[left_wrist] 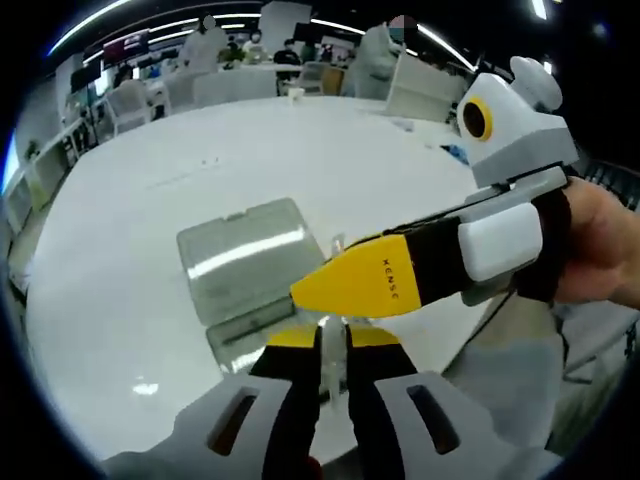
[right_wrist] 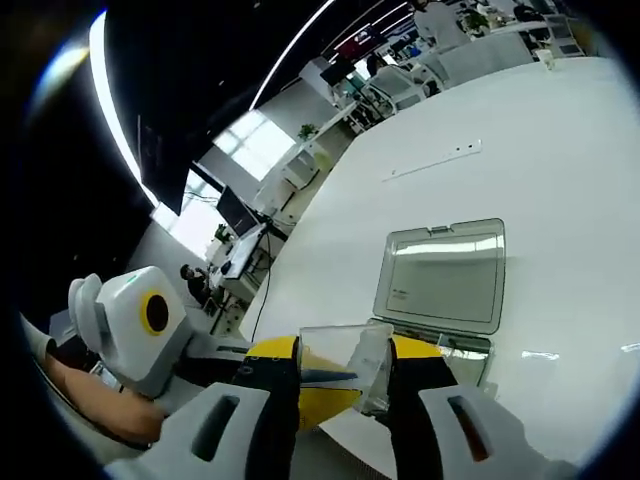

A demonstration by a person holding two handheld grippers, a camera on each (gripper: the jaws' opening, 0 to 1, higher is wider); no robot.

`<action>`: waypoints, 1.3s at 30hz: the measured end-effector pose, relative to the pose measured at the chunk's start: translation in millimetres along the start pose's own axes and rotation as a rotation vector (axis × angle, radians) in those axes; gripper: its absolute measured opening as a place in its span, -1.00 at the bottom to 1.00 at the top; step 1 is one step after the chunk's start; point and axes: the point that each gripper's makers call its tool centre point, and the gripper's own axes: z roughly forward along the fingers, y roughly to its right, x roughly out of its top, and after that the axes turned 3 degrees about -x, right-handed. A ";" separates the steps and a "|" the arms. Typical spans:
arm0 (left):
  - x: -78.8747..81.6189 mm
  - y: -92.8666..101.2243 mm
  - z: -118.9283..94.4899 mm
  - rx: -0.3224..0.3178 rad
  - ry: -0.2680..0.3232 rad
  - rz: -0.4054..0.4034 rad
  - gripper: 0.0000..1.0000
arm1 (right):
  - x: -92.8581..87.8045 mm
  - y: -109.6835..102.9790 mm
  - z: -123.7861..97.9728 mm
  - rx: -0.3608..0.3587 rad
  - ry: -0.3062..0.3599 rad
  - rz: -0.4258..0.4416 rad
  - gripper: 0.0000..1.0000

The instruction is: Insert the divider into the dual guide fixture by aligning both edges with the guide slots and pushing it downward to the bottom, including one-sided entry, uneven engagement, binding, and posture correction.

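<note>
Clear glossy plastic divider (right_wrist: pixel 355 365); translucent grey plastic box lid (right_wrist: pixel 445 275) beside it; smooth, glossy white table (left_wrist: pixel 330 160).

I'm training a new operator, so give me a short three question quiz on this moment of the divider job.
1. True or false: the clear box's lid lies open on the white table.
2. What does the right gripper grip? A) clear divider B) a cable C) nothing
3. Fill in: in the left gripper view, the left gripper is closed on a thin clear ____, and the right gripper's yellow tip crosses just above it.

Key: 1 true; 2 A; 3 divider edge.
</note>
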 end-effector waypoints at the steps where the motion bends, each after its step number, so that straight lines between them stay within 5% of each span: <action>1: -0.2 -0.3 0.4 0.001 -0.001 0.000 -0.88 | 0.0 -0.3 0.1 0.000 0.000 0.000 -0.41; 23: -6.5 1.5 5.0 -0.032 -0.030 0.040 -0.97 | -5.8 4.3 1.9 -0.029 -0.021 0.031 -0.39; 39: -9.3 -2.3 0.0 -0.128 -0.107 -0.049 -0.98 | -5.3 4.6 -3.7 0.017 -0.008 0.001 -0.21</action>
